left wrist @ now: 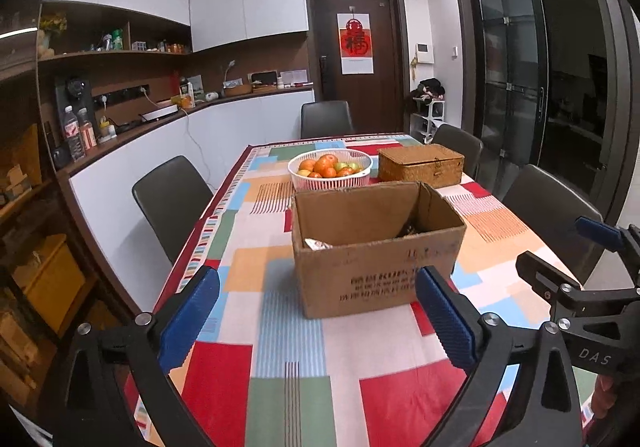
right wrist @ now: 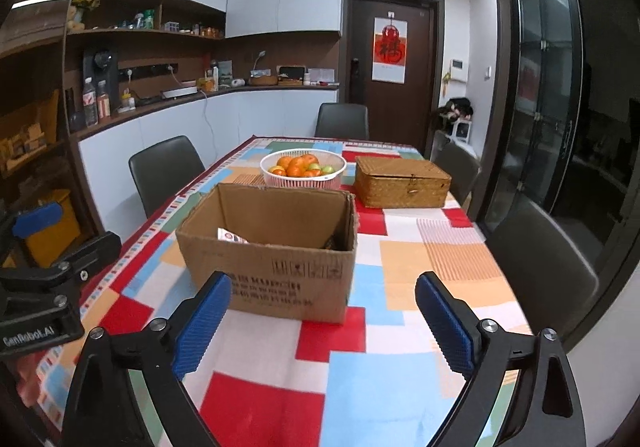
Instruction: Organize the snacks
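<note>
While the patchwork-clothed tabletop (left wrist: pixel 288 347) carried a cardboard box (left wrist: pixel 372 247) holding snack packets (left wrist: pixel 318 245), a fruit basket (left wrist: pixel 330 169) and wicker box (left wrist: pixel 420 165) stood behind; left gripper (left wrist: pixel 316 321) and right gripper (right wrist: pixel 322 323) gaped empty.

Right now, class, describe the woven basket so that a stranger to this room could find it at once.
Start at the dining table with the patchwork tablecloth. Past the open cardboard box, at the far end, sits a white fruit bowl, and the woven basket is beside it. It alone is brown wicker, rectangular, with a closed lid.
</note>
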Tool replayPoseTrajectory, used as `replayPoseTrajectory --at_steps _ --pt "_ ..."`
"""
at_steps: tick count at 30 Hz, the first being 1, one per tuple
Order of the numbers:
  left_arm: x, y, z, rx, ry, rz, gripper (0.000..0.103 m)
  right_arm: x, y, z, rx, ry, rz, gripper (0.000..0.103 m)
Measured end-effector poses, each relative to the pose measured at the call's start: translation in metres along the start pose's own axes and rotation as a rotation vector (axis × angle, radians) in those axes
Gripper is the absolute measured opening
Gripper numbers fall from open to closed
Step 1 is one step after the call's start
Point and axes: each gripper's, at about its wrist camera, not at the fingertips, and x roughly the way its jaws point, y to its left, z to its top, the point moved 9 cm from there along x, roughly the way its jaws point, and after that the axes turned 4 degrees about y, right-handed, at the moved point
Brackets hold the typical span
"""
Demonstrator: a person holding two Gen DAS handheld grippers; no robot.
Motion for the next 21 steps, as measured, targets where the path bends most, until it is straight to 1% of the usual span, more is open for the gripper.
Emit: replayPoseTrajectory --at_steps 5,9,13,16,21 --pt "-0.022 0.003 -0.011 -0.003 -0.015 0.001 0.102 -0.022 0.002 -0.011 -0.017 -0.031 -0.031 0.097" --pt "-0.039 0.005 -0.018 0.009 -0.038 0.019 0.103 -0.038 0.002 -0.016 0.014 -0.043 -0.022 0.097" --pt "-0.048 0.004 -0.024 0.019 -0.044 0.013 0.103 -0.055 0.002 -0.021 0.037 -0.065 -0.026 0.097" --pt "-0.055 0.005 -0.030 0.026 -0.047 0.036 0.103 -0.062 0.003 -0.025 0.030 -0.074 -0.037 0.097" --pt "-0.061 0.007 -0.037 0.018 -0.049 0.029 0.103 -0.069 0.005 -0.032 0.039 -0.068 -0.028 0.097"
